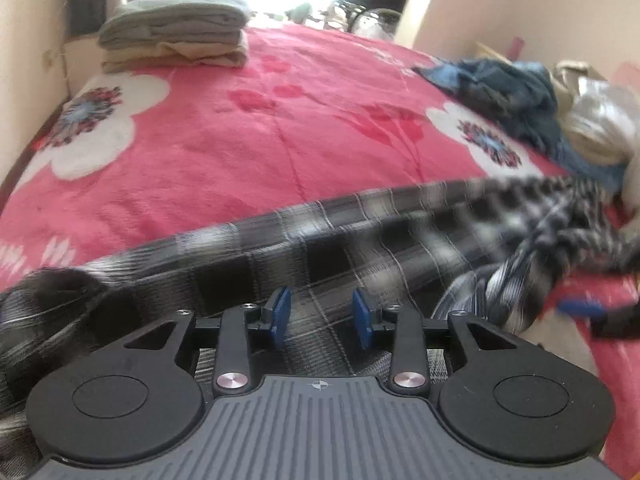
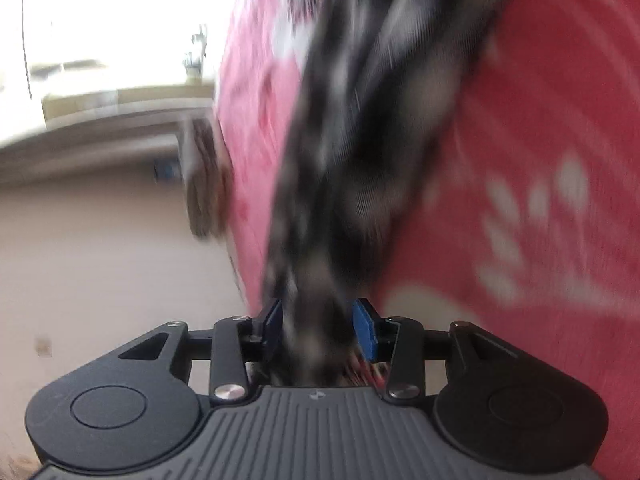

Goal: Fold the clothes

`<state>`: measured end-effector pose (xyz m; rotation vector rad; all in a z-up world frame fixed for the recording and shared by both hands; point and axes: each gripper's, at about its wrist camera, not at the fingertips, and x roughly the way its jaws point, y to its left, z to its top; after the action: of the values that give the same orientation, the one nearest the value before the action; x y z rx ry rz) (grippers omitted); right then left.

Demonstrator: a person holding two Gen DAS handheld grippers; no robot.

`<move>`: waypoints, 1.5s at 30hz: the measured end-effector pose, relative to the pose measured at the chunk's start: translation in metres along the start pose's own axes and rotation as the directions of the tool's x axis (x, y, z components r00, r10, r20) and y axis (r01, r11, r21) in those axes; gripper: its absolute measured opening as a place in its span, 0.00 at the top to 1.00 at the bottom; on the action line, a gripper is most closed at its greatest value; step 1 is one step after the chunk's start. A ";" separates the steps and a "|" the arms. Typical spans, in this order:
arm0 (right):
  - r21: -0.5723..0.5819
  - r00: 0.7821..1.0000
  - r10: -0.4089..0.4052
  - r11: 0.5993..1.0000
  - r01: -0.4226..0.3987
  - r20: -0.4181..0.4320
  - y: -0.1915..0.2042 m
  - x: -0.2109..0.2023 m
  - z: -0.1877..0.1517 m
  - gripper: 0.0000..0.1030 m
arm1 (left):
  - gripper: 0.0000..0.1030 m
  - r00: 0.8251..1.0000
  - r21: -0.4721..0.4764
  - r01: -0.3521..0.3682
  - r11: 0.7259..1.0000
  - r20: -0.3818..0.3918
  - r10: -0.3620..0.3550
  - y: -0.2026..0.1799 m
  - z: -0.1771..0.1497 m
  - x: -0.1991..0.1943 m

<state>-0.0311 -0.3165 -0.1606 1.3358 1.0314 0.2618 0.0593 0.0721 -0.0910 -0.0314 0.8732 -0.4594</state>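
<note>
Our left tongs (image 1: 322, 318) stand apart over the shirt (image 1: 320, 236). Right tongs (image 2: 318, 326) gape around bunched cloth; it may slip off, crumpling the fold.

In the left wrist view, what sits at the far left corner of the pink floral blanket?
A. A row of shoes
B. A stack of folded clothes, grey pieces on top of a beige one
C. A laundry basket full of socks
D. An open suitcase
B: the stack of folded clothes rests on the pink floral blanket near the far left corner, grey layers above a beige one; no suitcase, shoes or basket shows there.
</note>
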 end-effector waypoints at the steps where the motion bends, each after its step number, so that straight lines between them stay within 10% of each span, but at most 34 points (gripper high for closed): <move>1: -0.001 1.000 -0.020 1.000 0.020 -0.012 -0.002 0.006 -0.003 0.58 | 0.65 1.000 0.001 0.004 1.000 0.013 -0.004 -0.001 0.000 -0.008; 9: -0.091 1.000 -0.025 0.996 0.024 -0.005 0.010 0.032 -0.011 0.73 | 0.60 0.990 0.226 0.142 0.964 -0.025 -0.140 -0.052 -0.036 -0.054; 13: -0.120 0.999 -0.031 0.992 0.029 -0.022 0.008 0.018 -0.019 0.97 | 0.60 0.998 0.357 0.045 0.933 -0.056 -0.026 -0.074 -0.066 -0.039; 24: -0.079 0.990 -0.103 0.992 0.096 -0.094 -0.010 -0.023 -0.040 0.99 | 0.54 0.998 0.405 -0.063 0.912 0.026 0.058 -0.065 -0.064 -0.033; 27: -0.063 0.996 -0.087 0.994 0.087 -0.007 -0.003 -0.041 -0.025 0.96 | 0.54 0.998 0.418 -0.057 0.907 0.010 0.059 -0.067 -0.067 -0.024; 31: 0.005 0.981 -0.095 0.995 0.096 0.168 0.008 -0.072 0.010 0.52 | 0.54 0.998 0.434 -0.065 0.899 0.027 0.059 -0.072 -0.070 -0.027; 36: 0.203 0.947 -0.146 0.975 0.089 0.285 -0.016 -0.099 0.045 0.52 | 0.54 0.997 0.463 -0.074 0.883 0.068 0.048 -0.080 -0.070 -0.037; 42: 0.294 0.929 -0.118 0.956 0.011 0.351 -0.051 -0.109 0.057 0.91 | 0.54 0.994 0.510 -0.077 0.857 0.102 0.028 -0.095 -0.064 -0.043; 45: 0.211 0.929 -0.131 0.976 0.059 0.345 -0.036 -0.112 0.048 0.95 | 0.54 0.994 0.534 -0.058 0.844 0.112 -0.002 -0.105 -0.058 -0.045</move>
<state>-0.0724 -0.4353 -0.1460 1.4409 0.8234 -0.1602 -0.0476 0.0043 -0.0734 0.4709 0.6111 -0.6570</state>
